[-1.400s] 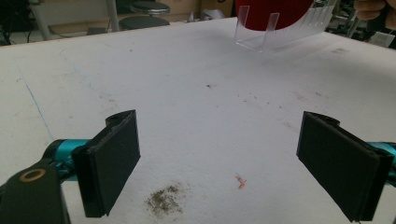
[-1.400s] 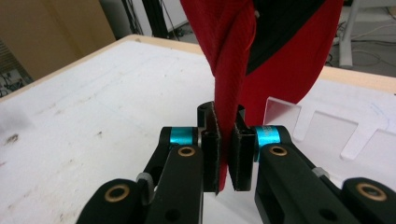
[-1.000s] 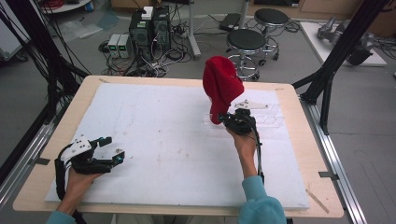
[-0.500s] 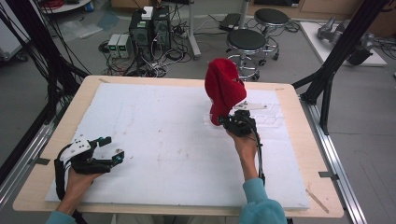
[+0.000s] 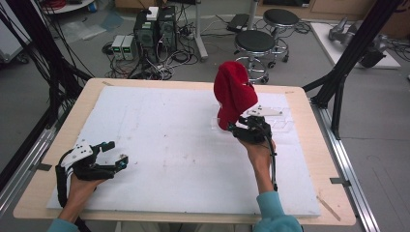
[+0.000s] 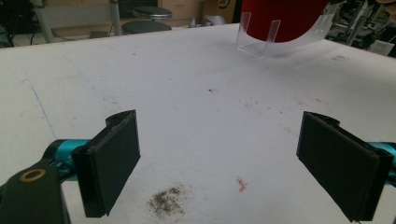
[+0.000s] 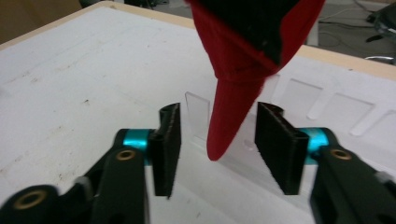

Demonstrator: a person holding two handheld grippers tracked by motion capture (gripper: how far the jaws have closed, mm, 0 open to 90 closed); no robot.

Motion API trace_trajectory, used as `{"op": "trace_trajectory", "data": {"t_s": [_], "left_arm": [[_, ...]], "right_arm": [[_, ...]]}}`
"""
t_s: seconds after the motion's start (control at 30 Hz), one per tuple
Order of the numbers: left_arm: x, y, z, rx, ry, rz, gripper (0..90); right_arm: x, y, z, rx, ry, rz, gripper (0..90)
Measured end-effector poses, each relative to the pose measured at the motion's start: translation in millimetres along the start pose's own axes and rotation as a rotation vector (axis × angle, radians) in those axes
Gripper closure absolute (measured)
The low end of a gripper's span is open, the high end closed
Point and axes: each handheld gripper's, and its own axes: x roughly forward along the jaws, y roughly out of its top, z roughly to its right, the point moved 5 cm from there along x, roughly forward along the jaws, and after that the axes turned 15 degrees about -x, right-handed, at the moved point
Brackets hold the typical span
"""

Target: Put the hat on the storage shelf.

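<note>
The right gripper (image 7: 217, 149) has its jaws apart around the hanging tip of a soft red cloth hat (image 5: 233, 94) on a clear plastic stand (image 6: 261, 42). The left gripper (image 6: 219, 161) rests wide open on the white foam mat (image 5: 159, 145).

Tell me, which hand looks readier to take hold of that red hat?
The right. Its gripper has open jaws on either side of the red hat's hanging tip, by the clear stand. The left gripper rests open far across the table.

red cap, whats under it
The red cap sits on a clear plastic stand whose uprights rise from the white mat. The tops of the uprights and how they meet the cap are covered. The cap's brim hangs between the open right gripper jaws.
</note>
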Motion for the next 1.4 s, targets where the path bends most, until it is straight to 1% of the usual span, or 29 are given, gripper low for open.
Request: {"op": "trace_trajectory", "data": {"t_s": [0.07,0.1,0.2,0.3,0.37,0.4,0.43,0.47,0.5,0.6,0.63,0.7,0.8,0.83,0.9,0.93,1.0,1.03,1.1,1.17,1.23,1.4], "left_arm": [[-0.2,0.0,0.5,-0.006,-0.002,0.004,13.6],[-0.3,0.0,0.5,-0.005,0.0,0.003,13.6],[-0.7,0.0,0.5,-0.008,-0.001,0.004,13.6],[-1.1,0.1,0.1,-0.012,0.001,0.009,13.6],[-1.6,0.0,0.3,-0.007,0.004,0.006,13.6],[-1.5,-0.1,0.6,-0.006,0.004,0.007,13.6],[-1.5,-0.3,1.0,-0.005,0.002,0.006,13.6],[-1.6,-0.4,1.4,-0.006,0.002,0.006,13.6],[-1.9,-0.5,1.4,-0.006,0.001,0.004,13.5],[-3.0,-0.8,1.5,-0.007,0.005,0.003,13.6],[-3.4,-1.1,1.4,-0.008,0.008,0.001,13.5],[-4.2,-1.5,1.8,-0.007,0.009,-0.002,13.4],[-5.3,-2.5,3.1,-0.006,0.015,-0.004,13.4],[-5.8,-2.8,3.3,-0.005,0.015,-0.002,13.4],[-6.4,-2.9,4.0,0.001,0.015,0.006,13.4],[-6.7,-2.9,4.0,0.005,0.018,0.008,13.4],[-7.6,-3.1,4.9,0.014,0.021,0.021,13.4],[-8.2,-3.2,5.4,0.02,0.022,0.026,13.4],[-8.9,-3.6,6.4,0.029,0.023,0.032,13.3],[-9.2,-3.8,6.9,0.038,0.023,0.032,13.3],[-9.2,-4.1,7.5,0.042,0.021,0.034,13.3],[-10.3,-4.3,8.3,0.053,0.022,0.044,13.3]], "right_arm": [[-10.2,1.2,-0.7,0.006,-0.012,0.002,41.1],[-15.7,1.7,-1.1,0.009,-0.017,0.007,40.0],[-33.6,3.3,-1.8,-0.003,-0.036,0.023,38.0],[-51.9,4.3,-1.6,-0.002,-0.044,0.056,36.9],[-61.0,3.8,-2.9,-0.001,-0.044,0.067,35.9],[-66.9,2.6,-3.9,-0.012,-0.059,0.079,36.0],[-70.8,0.3,-4.8,-0.018,-0.061,0.086,36.0],[-74.1,-3.1,-6.0,-0.016,-0.055,0.078,35.8],[-77.1,-6.8,-6.6,-0.015,-0.062,0.076,35.1],[-88.5,-19.3,-9.3,-0.005,-0.065,0.084,33.9],[-90.9,-22.0,-9.5,-0.006,-0.066,0.094,33.1],[-96.8,-30.1,-12.1,0.009,-0.06,0.109,29.6],[-102.8,-41.9,-17.8,0.009,-0.041,0.164,24.0],[-104.6,-46.9,-20.5,-0.003,-0.042,0.191,21.4],[-105.8,-54.2,-24.6,-0.02,-0.039,0.223,19.6],[-105.7,-59.1,-26.7,-0.035,-0.047,0.252,16.7],[-105.5,-65.8,-30.4,-0.037,-0.049,0.286,13.7],[-105.3,-69.1,-31.8,-0.049,-0.059,0.31,12.2],[-104.7,-75.5,-34.6,-0.058,-0.073,0.348,12.0],[-102.9,-81.9,-36.9,-0.062,-0.084,0.371,11.9],[-101.3,-86.5,-37.6,-0.066,-0.09,0.381,11.9],[-96.5,-96.7,-38.4,-0.052,-0.103,0.394,11.9]]}}
